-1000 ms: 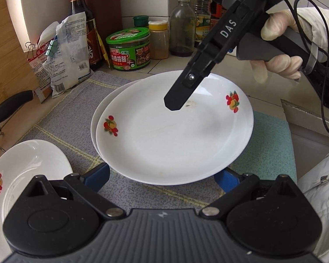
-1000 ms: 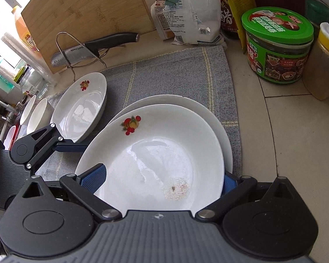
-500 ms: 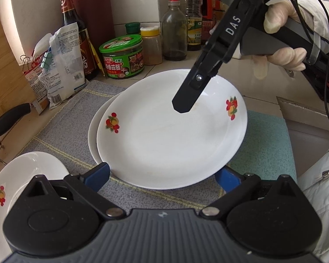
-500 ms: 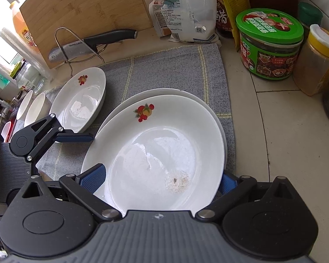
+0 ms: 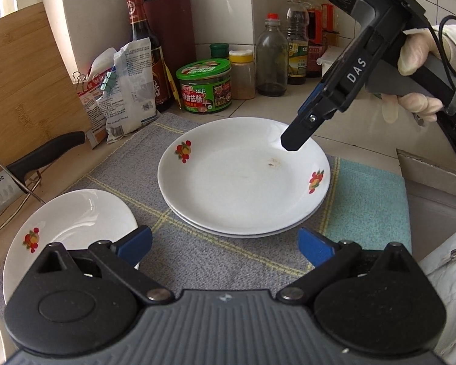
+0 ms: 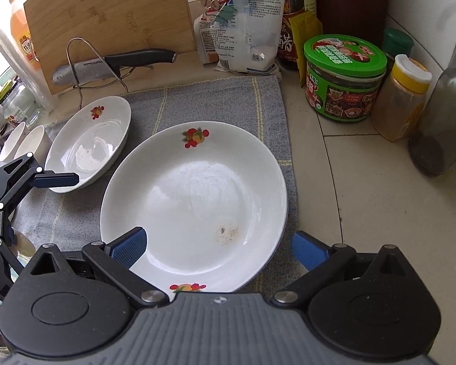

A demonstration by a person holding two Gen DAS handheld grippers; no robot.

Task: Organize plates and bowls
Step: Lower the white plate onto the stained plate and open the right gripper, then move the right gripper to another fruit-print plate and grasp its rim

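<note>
Two white plates with fruit prints lie stacked on the grey mat point(image 5: 130, 176); the top plate point(image 5: 243, 182) point(image 6: 194, 194) has a small brown stain, and only the rim of the lower plate point(image 5: 228, 232) shows. My left gripper point(image 5: 225, 245) is open, just short of the stack's near edge. My right gripper point(image 6: 219, 248) is open at the opposite rim, jaws wide to either side, holding nothing. In the left wrist view its black finger point(image 5: 301, 127) hovers over the far rim. A third matching plate point(image 5: 76, 222) point(image 6: 91, 149) lies alone at the mat's left end.
Two white bowls point(image 6: 30, 143) stand beyond the single plate. A knife on a wire stand point(image 6: 112, 64) and a cutting board point(image 6: 106, 21) are behind. A green-lidded jar point(image 5: 205, 85), bottles and bags line the wall. A teal cloth point(image 5: 374, 197) and a sink edge point(image 5: 425, 167) are to the right.
The top plate, tilted and raised between both grippers before, has come down flat onto the lower plate. Both grippers have drawn back from it.
</note>
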